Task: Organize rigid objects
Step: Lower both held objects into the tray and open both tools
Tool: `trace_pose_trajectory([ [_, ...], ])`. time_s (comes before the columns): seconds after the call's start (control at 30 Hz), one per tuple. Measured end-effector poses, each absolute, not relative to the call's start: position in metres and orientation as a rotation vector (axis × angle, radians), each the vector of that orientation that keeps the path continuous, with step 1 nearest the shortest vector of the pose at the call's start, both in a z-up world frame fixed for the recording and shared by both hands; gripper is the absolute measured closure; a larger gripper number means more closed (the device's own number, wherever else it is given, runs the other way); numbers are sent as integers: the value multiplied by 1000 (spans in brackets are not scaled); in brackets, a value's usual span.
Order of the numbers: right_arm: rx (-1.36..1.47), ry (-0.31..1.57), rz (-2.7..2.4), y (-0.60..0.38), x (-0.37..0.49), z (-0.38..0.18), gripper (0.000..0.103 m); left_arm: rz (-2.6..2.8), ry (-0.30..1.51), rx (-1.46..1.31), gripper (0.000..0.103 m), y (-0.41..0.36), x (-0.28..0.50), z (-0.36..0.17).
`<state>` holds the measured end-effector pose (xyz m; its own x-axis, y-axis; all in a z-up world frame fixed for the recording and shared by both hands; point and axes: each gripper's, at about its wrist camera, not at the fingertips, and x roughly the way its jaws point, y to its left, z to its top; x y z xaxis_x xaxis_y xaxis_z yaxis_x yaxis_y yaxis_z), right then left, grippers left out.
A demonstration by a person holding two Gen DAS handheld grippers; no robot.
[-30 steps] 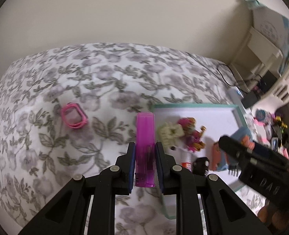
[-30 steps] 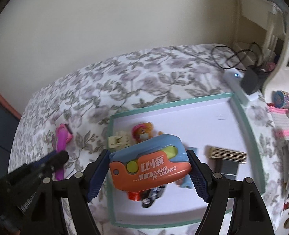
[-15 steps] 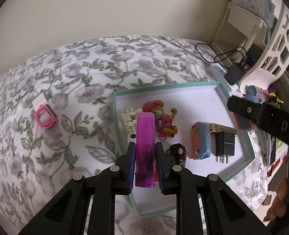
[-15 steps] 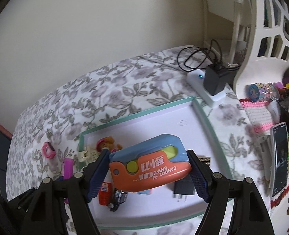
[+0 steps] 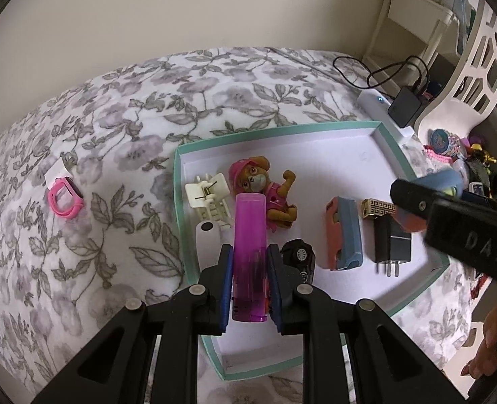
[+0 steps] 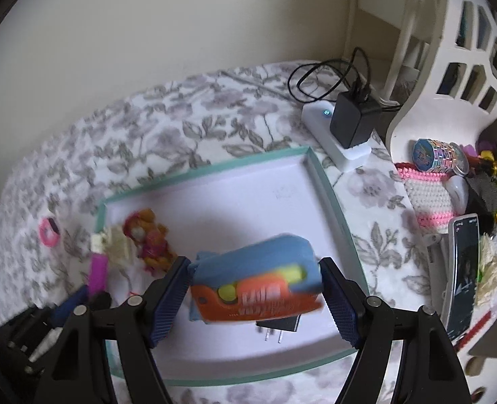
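Step in hand: carrying two items to the teal-rimmed tray (image 5: 180, 202) on the floral bedcover (image 5: 113, 128). The left gripper (image 5: 250, 269) is clamped on a purple lighter (image 5: 250, 242), which hangs over the tray's left part, just at 6 o'clock of the toy pup figure (image 5: 265, 185). The right gripper (image 6: 256, 289) pinches the orange-and-blue carrot knife toy (image 6: 258, 289) across its length — it hovers over the tray's lower middle, above the black plug adapter (image 6: 278, 325).

Next move, as a judgement: lower each item onto bare tray floor, open the jaws, and avoid the toy car (image 5: 298, 256).

Against a second ago: the left view then showed the lighter over the bedcover at the tray's 9 o'clock edge — now over the tray. The pink ring (image 5: 65, 198) has not moved.
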<state>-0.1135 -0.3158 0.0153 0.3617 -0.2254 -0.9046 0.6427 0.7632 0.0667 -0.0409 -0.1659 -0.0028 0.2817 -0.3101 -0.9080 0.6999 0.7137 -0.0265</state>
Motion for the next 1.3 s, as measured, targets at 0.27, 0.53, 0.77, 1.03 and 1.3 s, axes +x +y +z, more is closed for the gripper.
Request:
trace_pose_trajectory([
  [0.27, 438, 1130, -525, -310, -102, -5, 24, -691, 1087, 459, 83, -171, -43, -12],
  [0.53, 457, 1174, -511, -311, -99, -21, 24, -679, 1097, 482, 83, -174, -42, -21],
  [0.77, 441, 1178, -509, -310, -97, -23, 24, -675, 1108, 510, 83, -177, -43, -29],
  [1.03, 436, 1187, -506, -309, -96, -23, 24, -680, 1107, 506, 73, -177, -43, -28],
  [1.3, 457, 1172, -515, -312, -100, -21, 18, -700, 1100, 484, 58, -178, -44, -23],
])
